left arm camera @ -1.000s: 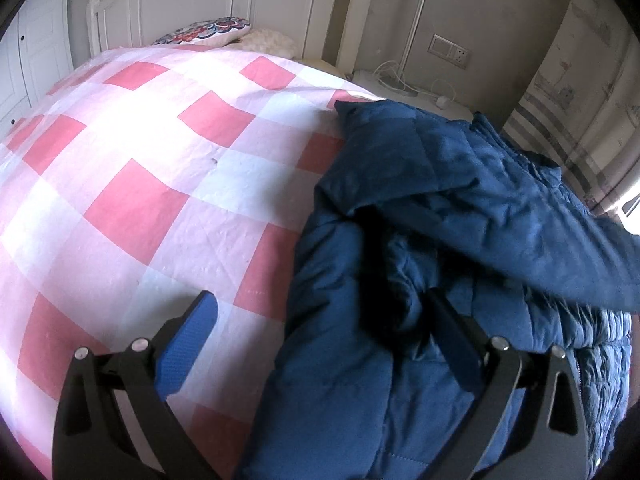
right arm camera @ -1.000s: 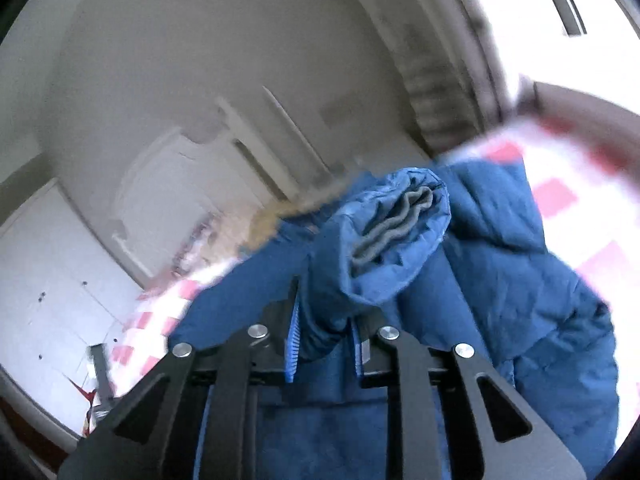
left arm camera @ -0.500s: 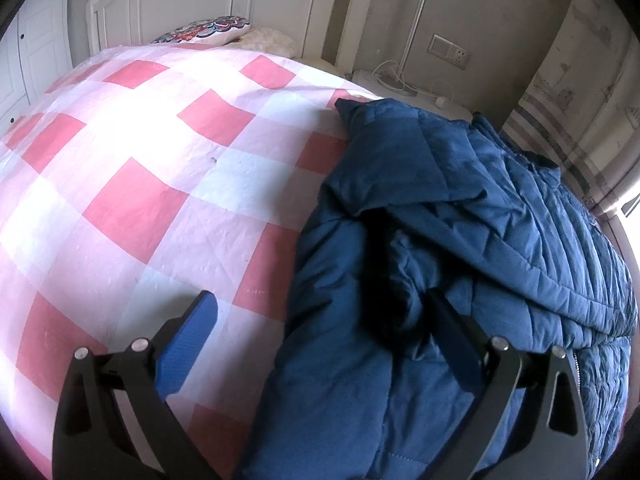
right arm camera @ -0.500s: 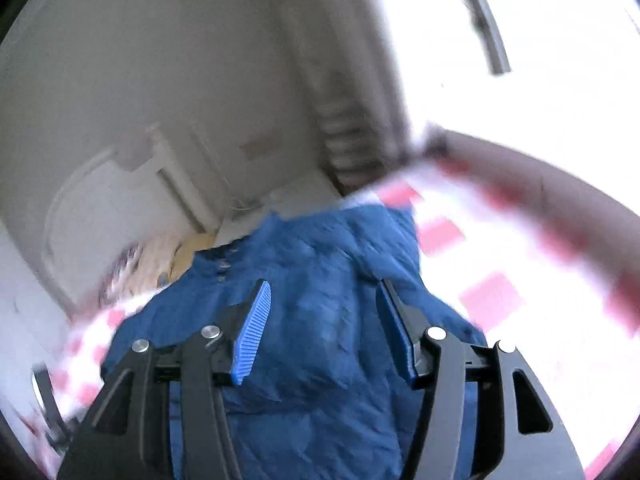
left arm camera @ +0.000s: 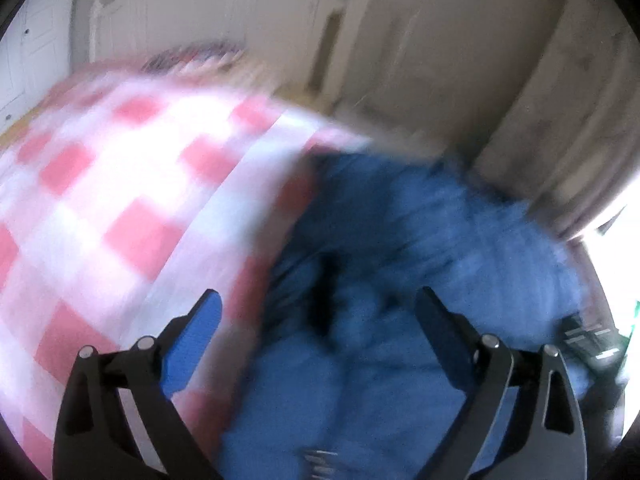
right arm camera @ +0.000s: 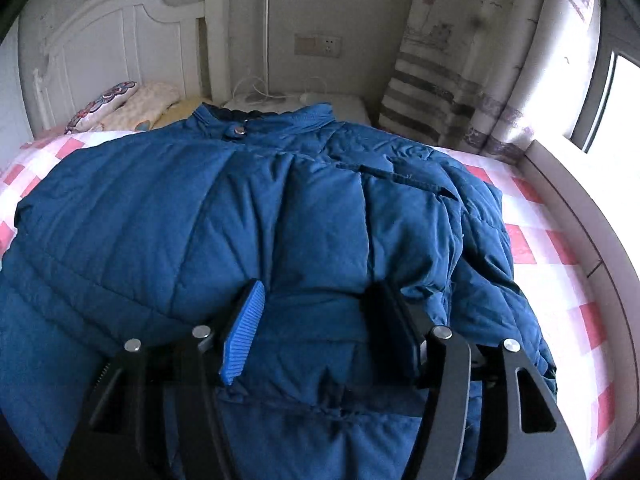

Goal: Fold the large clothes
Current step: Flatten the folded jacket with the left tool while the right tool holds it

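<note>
Big navy quilted puffer jacket (right arm camera: pixel 248 224) is spread across the bed w/ the pink-and-white checked sheet (right arm camera: pixel 560 264), filling most of the right wrist view. Diamond stitching all over, a bit rumpled, w/ a seam running down the middle. The stand collar (right arm camera: pixel 264 120) has one snap and sits at 12 o'clock. There's a flap pocket at about 1 o'clock and a bunched-up fold of sleeve along the 3 o'clock edge.

Long axis runs 12 to 6: collar points toward the white headboard (right arm camera: pixel 120 40) and the hem end comes down toward the camera. The jacket sits more to the window side of the bed, w/ checked sheet showing at 9 and 3.

No brand or label readable on it anywhere, and no writing I can make out elsewhere in the room.

Right gripper (right arm camera: pixel 320 328): jaws spread about halfway and have just been opening. The pads hang right over the lower jacket w/ fabric behind the gap but nothing pinched.

Left gripper (left arm camera: pixel 320 332): jaws wide apart and empty. That view is badly motion blurred, so it's just blue jacket (left arm camera: pixel 420 280) from 3 to 6 o'clock and sheet (left arm camera: pixel 120 200) from 8 to 11.

Patterned pillow (right arm camera: pixel 100 106) at 10-11 o'clock by the headboard, wall socket (right arm camera: pixel 318 45) at 12, and striped curtain (right arm camera: pixel 448 80) at 1-2.
</note>
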Available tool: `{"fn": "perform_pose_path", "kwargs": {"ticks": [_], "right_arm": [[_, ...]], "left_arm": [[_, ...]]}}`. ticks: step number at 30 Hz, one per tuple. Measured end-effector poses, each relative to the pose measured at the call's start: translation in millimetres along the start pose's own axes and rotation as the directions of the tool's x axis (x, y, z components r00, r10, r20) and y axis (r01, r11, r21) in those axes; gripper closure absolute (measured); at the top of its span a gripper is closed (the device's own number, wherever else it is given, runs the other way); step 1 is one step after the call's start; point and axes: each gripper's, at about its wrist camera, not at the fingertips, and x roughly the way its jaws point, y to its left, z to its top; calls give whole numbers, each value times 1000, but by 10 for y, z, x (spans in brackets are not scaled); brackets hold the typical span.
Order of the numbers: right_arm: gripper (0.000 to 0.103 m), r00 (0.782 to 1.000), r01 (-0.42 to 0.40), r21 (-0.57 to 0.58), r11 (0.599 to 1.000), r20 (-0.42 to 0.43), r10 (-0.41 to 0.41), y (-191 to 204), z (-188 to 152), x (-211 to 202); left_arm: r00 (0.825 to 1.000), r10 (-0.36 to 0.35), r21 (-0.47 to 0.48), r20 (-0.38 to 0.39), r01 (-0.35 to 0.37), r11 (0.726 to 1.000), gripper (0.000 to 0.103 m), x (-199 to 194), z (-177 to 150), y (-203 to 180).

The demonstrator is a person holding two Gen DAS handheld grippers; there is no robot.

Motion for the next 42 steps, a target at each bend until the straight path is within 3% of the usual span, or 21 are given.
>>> {"fn": "perform_pose_path", "kwargs": {"ticks": [3,5,9,11,13,15,16,19,22,24,26,30,32,34,36,39,40,42], "right_arm": [[43,1000,-4,-9,1000,5,4,43,6,47],[43,1000,1,-13,1000,8,-1,73,1,49],[43,1000,-5,-9,1000,8,5,90,16,25],[42,1000,-8,-7,1000,9,8,98,10,15],[42,1000,-14,-7,1000,10,14,100,10,12],[42,1000,-15,-7,1000,10,15,99,12,13],[42,1000,-15,-6,1000,9,15,102,13,12],[42,1000,-15,-6,1000,9,15,97,15,15],[42,1000,-18,-5,1000,8,18,89,13,16],[42,1000,-16,-6,1000,8,16,91,12,13],[42,1000,-17,-5,1000,9,17,88,10,11],[39,1000,-27,-1,1000,9,27,85,12,11],[37,999,-39,-1,999,9,39,97,16,14],[36,999,-46,2,999,11,46,99,20,16],[35,999,-52,3,999,12,52,108,24,18],[34,999,-46,-4,999,10,46,124,32,26],[34,999,-45,-5,999,10,45,125,30,27],[34,999,-50,-11,999,11,50,140,32,31]], "left_arm": [[996,-25,148,81,12,989,2,-287,237,-537],[997,-33,250,76,13,968,2,-208,308,-870],[992,115,391,-50,-86,916,2,546,128,-1285],[969,196,453,-153,-108,885,2,1001,-135,-1324],[974,202,467,-102,-133,874,2,1025,-209,-1338],[971,206,416,-120,-139,899,3,922,-114,-1354],[982,167,385,-91,-120,915,3,802,-34,-1417],[993,121,417,-4,-108,903,2,658,138,-1755],[997,49,460,-63,-14,888,2,847,199,-2193],[994,56,487,-94,-3,873,2,1063,150,-2425],[980,98,530,-173,9,848,2,1424,-19,-2621],[976,84,510,-203,32,860,2,1562,-59,-2544],[978,26,475,-206,77,876,2,1406,67,-2422],[991,19,408,-133,37,912,2,1230,312,-2108],[993,47,325,-111,-8,946,2,1205,507,-1768],[973,110,197,-205,-69,978,2,1474,699,-1174],[964,120,195,-235,-74,978,2,1574,707,-1077],[971,80,231,-226,-26,973,2,1630,632,-971]]}}
